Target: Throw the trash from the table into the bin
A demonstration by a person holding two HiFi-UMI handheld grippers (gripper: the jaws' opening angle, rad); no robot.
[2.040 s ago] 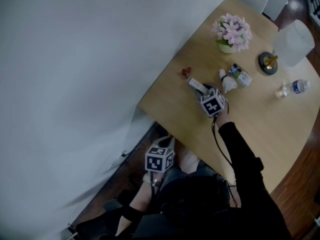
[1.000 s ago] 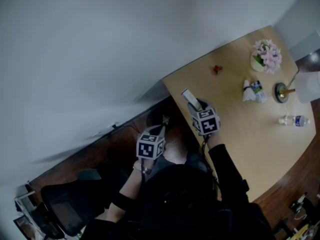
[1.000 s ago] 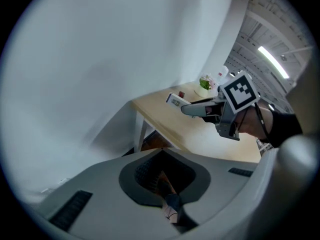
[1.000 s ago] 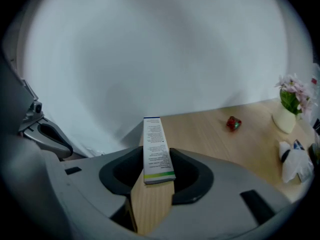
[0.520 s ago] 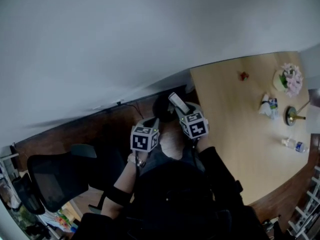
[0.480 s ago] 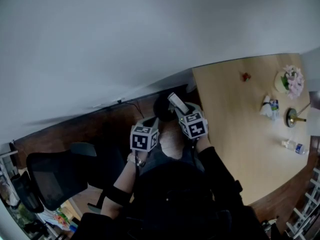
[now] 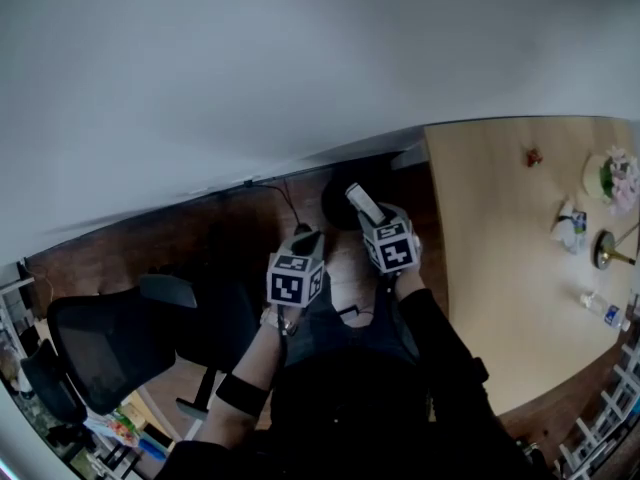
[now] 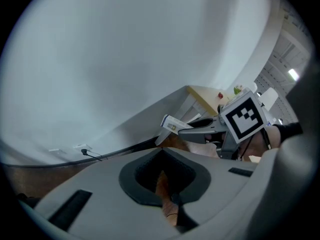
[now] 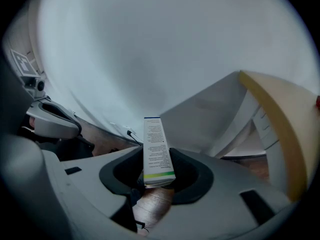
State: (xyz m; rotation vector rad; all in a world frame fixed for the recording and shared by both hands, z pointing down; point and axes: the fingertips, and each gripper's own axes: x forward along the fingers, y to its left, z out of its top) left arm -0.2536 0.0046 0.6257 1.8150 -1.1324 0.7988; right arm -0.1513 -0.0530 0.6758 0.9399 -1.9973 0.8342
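The right gripper [image 9: 159,180] clamps its jaws on the lower end of a narrow white carton [image 9: 157,149], which stands upright between them. The carton carries fine print, a green-yellow band near its base and a dark blue strip along its top. Behind it rises a plain white wall [image 9: 150,49], with a cable [image 9: 131,134] running along its foot above the dark wooden floor [image 9: 107,136]. The pale wood edge of the table [image 9: 280,119] curves in at the right. The left gripper [image 9: 60,119] shows at the left edge.
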